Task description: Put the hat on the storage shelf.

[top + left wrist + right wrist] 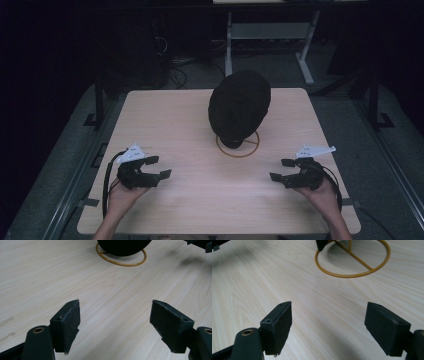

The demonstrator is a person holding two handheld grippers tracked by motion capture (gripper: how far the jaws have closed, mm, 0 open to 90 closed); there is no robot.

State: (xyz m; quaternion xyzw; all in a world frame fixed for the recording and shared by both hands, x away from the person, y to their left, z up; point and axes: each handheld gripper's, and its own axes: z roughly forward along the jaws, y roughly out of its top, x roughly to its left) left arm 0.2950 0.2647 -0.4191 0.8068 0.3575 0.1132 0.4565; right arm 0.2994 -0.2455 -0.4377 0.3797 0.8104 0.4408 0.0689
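The left claw (159, 167) hovers low over the near left of the pale wood counter (175, 120), jaws spread wide with nothing between them. The right claw (281, 169) sits at the near right, jaws likewise apart and empty. Between and beyond them, a black cap (240, 106) rests on a yellow wire stand (238, 146) at the counter's middle.

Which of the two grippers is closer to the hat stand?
Hard to separate: the left gripper and right gripper flank the gold stand ring about equally, both open.
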